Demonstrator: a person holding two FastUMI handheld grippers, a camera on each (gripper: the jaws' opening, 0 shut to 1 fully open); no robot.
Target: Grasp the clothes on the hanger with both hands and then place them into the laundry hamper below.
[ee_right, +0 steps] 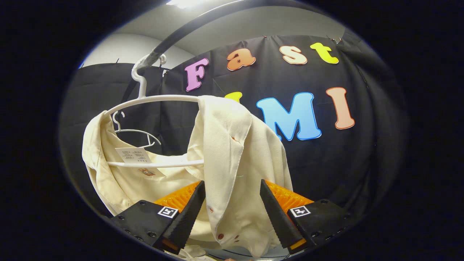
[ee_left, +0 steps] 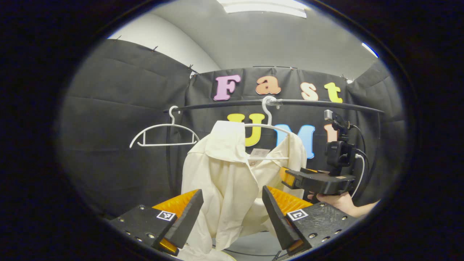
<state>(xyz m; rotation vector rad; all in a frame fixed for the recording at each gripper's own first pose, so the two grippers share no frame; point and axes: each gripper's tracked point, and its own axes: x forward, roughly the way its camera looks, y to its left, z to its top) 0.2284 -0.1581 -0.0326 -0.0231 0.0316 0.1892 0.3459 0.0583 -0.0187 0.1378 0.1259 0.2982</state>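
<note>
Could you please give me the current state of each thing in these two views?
shirt: draped on its hanger, not yet gripped.
shirt's hanger: hooked on the rail.
spare hanger: bare, hooked on the rail.
left gripper: open, shirt between its fingers.
right gripper: open, shirt front between its fingers.

My left gripper (ee_left: 232, 217) and right gripper (ee_right: 232, 214) both gape wide, fingers level; a hand (ee_left: 339, 201) holds the right one.
</note>
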